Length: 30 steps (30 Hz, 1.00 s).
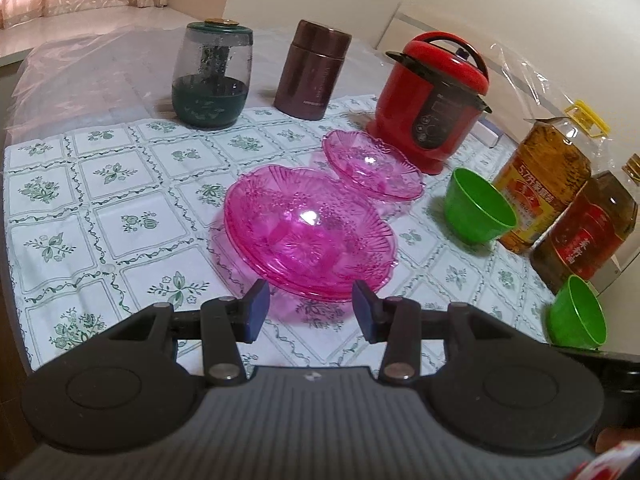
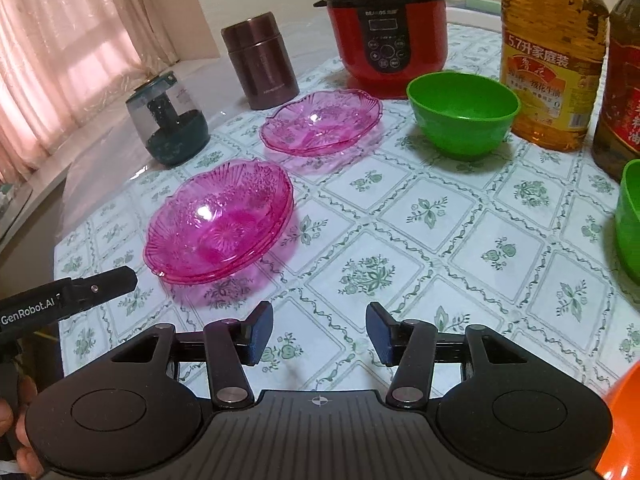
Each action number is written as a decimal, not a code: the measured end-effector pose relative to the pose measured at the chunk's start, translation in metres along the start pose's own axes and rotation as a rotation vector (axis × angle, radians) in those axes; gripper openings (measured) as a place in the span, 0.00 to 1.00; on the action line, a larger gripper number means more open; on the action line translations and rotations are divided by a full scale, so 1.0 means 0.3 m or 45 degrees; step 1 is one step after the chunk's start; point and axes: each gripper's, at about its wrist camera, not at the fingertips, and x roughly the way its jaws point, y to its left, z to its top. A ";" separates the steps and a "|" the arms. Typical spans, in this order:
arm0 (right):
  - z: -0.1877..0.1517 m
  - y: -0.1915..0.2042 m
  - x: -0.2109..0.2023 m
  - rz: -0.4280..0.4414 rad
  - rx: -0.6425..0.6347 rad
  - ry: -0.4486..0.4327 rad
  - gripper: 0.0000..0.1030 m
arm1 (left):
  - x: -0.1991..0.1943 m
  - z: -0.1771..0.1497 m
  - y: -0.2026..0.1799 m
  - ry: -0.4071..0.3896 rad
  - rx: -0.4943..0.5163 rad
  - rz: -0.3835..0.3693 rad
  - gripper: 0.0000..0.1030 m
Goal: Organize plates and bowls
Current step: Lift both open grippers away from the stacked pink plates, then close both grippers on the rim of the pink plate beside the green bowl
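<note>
Left gripper jaws apart, wide gap, nothing between the pads, touching nothing. Right gripper same: jaws spread, empty, hovering above the tablecloth.

Just ahead of the left gripper: stack of pink plates, translucent, cut-glass pattern, scalloped rims, nested; near rim sits just beyond the fingertips, apart from them. In the right view the same stack lies ahead-left of the right gripper; exact count of plates hard to tell, more than one rim edge visible.

Further ahead and a bit right of the left gripper: single pink plate, same pattern, near the stack but separate, empty. Right view shows it well ahead, slightly left.

Far green bowl ahead-right of the right gripper, upright, empty. Near green bowl at far right, cut by frame edge; its inside looks empty in the left view.

Behind the plates: red cooker, lid on. Brown flask, closed. Green-lidded jar, dark contents low inside. Two oil bottles right of the far bowl, amber oil inside.
</note>
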 end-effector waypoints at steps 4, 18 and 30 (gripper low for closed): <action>-0.005 -0.008 -0.020 -0.010 0.006 -0.006 0.50 | -0.006 0.000 -0.016 -0.002 0.014 -0.013 0.40; 0.000 -0.040 -0.088 -0.031 0.036 -0.034 0.51 | -0.018 0.020 -0.071 0.003 0.085 -0.049 0.40; 0.076 -0.068 -0.024 0.003 0.098 -0.046 0.51 | 0.057 0.069 -0.116 0.051 0.180 -0.074 0.40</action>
